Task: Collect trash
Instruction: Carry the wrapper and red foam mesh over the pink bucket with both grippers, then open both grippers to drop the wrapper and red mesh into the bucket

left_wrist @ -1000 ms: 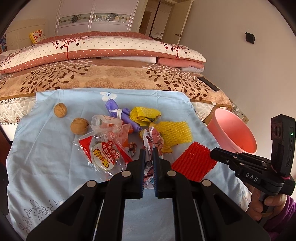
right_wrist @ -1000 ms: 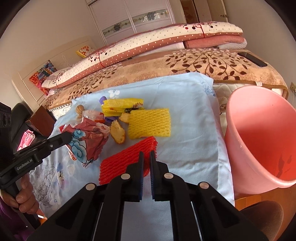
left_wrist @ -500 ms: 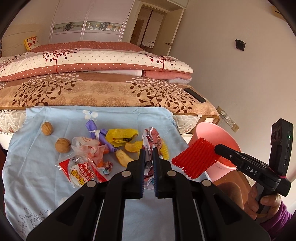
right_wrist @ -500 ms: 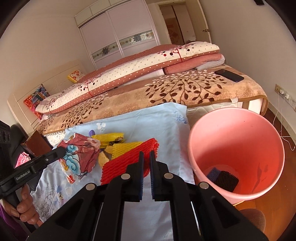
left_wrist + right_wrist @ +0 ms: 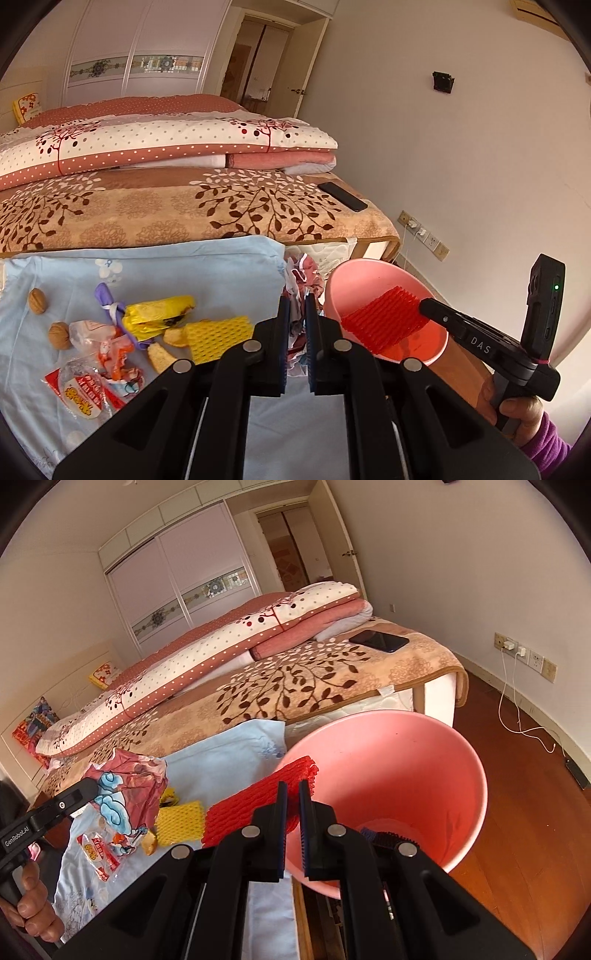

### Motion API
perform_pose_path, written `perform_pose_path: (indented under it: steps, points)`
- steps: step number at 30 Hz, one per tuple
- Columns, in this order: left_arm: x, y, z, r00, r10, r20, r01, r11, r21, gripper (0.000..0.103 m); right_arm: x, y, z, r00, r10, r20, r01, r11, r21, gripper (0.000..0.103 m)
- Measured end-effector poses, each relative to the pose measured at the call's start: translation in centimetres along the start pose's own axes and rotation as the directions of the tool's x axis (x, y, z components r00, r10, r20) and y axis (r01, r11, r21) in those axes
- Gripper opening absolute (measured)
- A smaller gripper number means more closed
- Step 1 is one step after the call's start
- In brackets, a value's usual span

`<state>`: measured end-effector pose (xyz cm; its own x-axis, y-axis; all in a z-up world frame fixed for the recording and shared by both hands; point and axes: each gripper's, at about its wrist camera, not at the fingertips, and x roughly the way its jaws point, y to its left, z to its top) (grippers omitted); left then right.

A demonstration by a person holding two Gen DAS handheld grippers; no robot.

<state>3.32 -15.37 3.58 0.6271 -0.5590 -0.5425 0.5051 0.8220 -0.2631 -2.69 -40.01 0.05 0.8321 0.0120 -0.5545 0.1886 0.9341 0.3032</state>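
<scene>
Where the left wrist view a second ago had the trash pile straight ahead, the left gripper [image 5: 295, 325] now sits at the blue cloth's [image 5: 207, 273] right edge, clamped on a crumpled wrapper [image 5: 301, 275]. To its right, the red foam net [image 5: 384, 321] has come over the pink bucket [image 5: 369, 273].

From the right wrist view, the right gripper [image 5: 291, 812] stays shut on that net, whose far end now overhangs the bucket's rim [image 5: 476, 775], formerly off to the right. The wrapper hangs to its left.

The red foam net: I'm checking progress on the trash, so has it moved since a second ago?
Yes. The red foam net, held by the right gripper, has left the blue cloth and now hangs over the pink bin.
</scene>
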Motion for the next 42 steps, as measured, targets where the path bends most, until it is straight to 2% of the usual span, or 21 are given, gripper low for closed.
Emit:
perform_pose_path:
  steps: [18,26,37,38,41,42]
  points:
    - [7.5,-7.8,0.8,0.99,-0.123,-0.075,0.13,0.988,0.089,0.008,-0.5,-6.0,0.4,0.98,-0.191,0.046,0.191,0.981,0.022,0.006]
    - [10.5,-8.9,0.0,0.986,-0.112,-0.122,0.125,0.986,0.108,0.008,0.4,-6.9,-0.3,0.976,-0.217,0.021,0.217,0.976,0.015,0.006]
    - [12.1,-8.8,-0.5,0.984,-0.074,-0.161,0.092,0.99,0.105,0.008,1.2,-7.4,-0.6,0.976,-0.217,-0.001,0.217,0.976,0.022,0.006]
    - [12.2,-8.8,-0.6,0.983,-0.073,-0.166,0.091,0.991,0.101,0.012,1.2,-7.5,-0.6,0.976,-0.218,-0.002,0.218,0.976,0.025,0.006]
    - [12.1,-8.4,-0.5,0.983,-0.08,-0.164,0.094,0.993,0.076,0.034,1.4,-7.6,-0.6,0.976,-0.219,-0.005,0.22,0.975,0.028,0.006]
    - [12.0,-8.4,-0.5,0.983,-0.082,-0.163,0.095,0.993,0.069,0.035,1.4,-7.7,-0.6,0.975,-0.22,-0.006,0.22,0.975,0.028,0.007]
